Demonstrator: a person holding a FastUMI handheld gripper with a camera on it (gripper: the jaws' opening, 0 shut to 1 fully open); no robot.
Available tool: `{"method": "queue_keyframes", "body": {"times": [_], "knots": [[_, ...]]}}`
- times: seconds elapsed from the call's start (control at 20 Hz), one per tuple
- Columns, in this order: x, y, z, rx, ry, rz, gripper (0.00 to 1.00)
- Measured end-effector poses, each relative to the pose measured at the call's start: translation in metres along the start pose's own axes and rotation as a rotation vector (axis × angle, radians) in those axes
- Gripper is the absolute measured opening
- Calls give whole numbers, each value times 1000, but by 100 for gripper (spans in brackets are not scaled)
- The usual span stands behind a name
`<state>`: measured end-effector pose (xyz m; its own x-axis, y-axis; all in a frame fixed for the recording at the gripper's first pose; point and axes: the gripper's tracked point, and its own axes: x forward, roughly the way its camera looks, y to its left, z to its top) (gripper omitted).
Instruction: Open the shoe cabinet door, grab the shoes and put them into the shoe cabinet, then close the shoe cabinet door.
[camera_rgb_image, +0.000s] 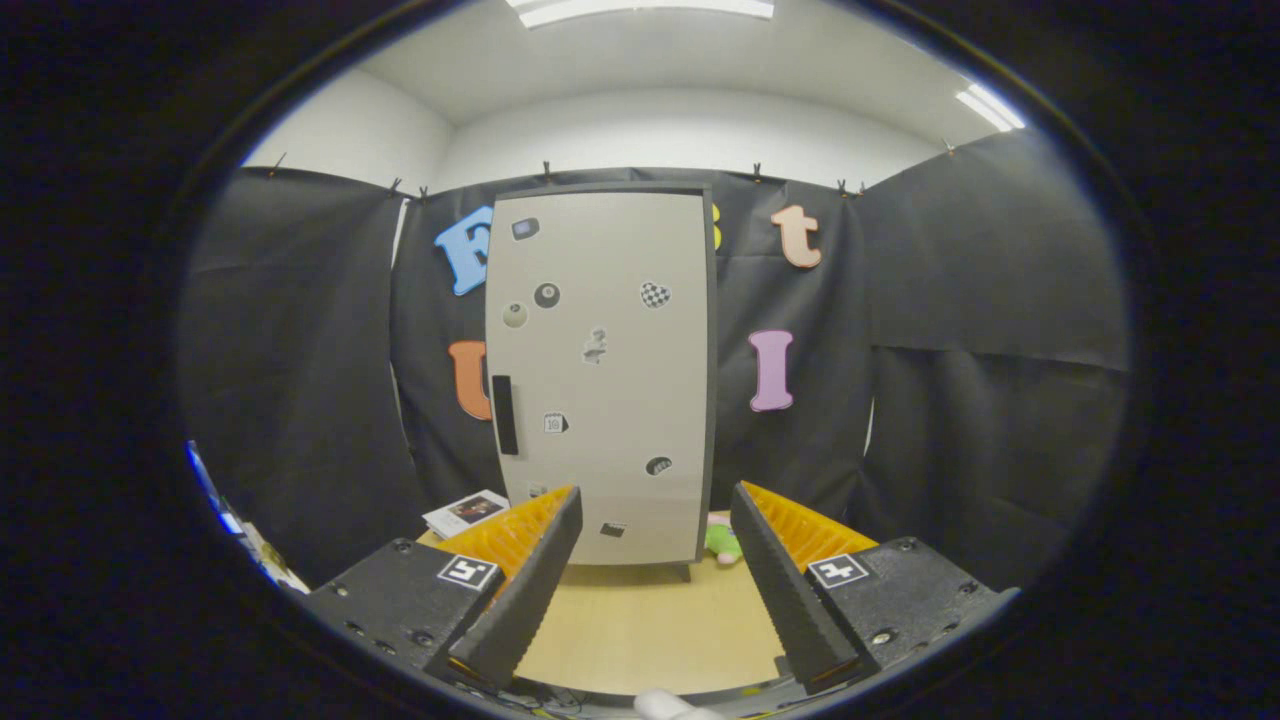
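A tall pale shoe cabinet with a dark frame stands on the wooden tabletop, well beyond my fingers. Its door is shut and carries several small stickers. A black vertical handle sits on the door's left edge, about mid-height. My gripper is open, with nothing between its fingers, and it points at the cabinet's lower part from some distance. A small white object pokes in just below the fingers; I cannot tell what it is.
A green and pink soft toy lies by the cabinet's lower right corner. A white booklet rests on the table left of the cabinet. Black cloth walls close in behind and on both sides.
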<state>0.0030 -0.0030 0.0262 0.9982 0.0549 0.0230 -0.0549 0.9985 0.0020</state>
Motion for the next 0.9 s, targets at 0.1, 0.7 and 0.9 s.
{"method": "queue_keyframes", "body": {"times": [0.1, 0.7, 0.9], "knots": [[1, 1, -1, -6, 2, 1, 98], [11, 0, -13, -3, 30, -4, 97], [21, -3, -22, -5, 46, -9, 98]]}}
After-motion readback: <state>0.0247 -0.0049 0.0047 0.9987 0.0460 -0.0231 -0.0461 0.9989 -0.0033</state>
